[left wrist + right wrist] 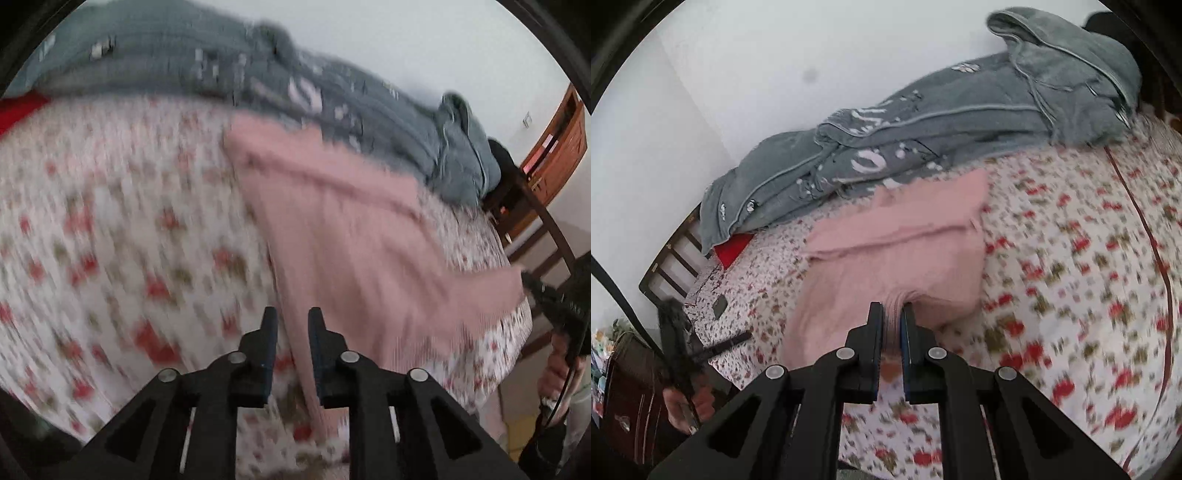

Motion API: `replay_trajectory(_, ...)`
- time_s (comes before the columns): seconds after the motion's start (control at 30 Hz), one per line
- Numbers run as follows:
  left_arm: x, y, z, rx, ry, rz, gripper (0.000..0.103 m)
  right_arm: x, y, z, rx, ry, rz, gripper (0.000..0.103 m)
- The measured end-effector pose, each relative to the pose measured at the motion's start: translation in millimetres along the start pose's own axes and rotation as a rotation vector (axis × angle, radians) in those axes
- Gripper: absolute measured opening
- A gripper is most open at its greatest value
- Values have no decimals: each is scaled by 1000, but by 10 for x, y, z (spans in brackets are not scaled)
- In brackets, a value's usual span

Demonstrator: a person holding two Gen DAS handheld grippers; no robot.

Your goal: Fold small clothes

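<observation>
A pink knitted garment (351, 229) lies on a bed with a floral sheet (110, 221). In the left wrist view, which is blurred, my left gripper (292, 323) hangs just above the garment's near edge. Its jaws stand slightly apart, the pink edge shows in the gap, and nothing is pinched. In the right wrist view my right gripper (893, 312) is shut on a bunched fold of the pink garment (897, 243) and holds that edge up off the sheet. The left wrist view shows the same right gripper (532, 286) at the garment's lifted right corner.
A grey zip hoodie (923, 122) lies crumpled along the bed's far side by the white wall. A red item (733, 245) and a small dark flat object (720, 306) rest on the sheet (1071, 258). A dark slatted bed end (670, 260) and wooden furniture (557, 147) flank the bed.
</observation>
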State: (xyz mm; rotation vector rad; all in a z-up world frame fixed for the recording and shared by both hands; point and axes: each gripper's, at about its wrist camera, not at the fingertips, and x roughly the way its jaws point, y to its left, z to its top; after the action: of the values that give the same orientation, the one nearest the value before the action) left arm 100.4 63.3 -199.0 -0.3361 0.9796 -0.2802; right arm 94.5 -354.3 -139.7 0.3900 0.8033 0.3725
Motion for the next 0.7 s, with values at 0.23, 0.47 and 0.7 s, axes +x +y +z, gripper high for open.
replay_trajectory(0.23,271,-83,-533,-14,103,-35,19,-73,-117,-317,14,7,-22,9)
replay_trajectory(0.47,258,-175,-552,-1,45,9,66,-54,-109,-442,1,13,-35,9)
replay_trajectory(0.7,351,-255,-504,14,54,32,62,-47,-99,-465,-1,14,-34,9)
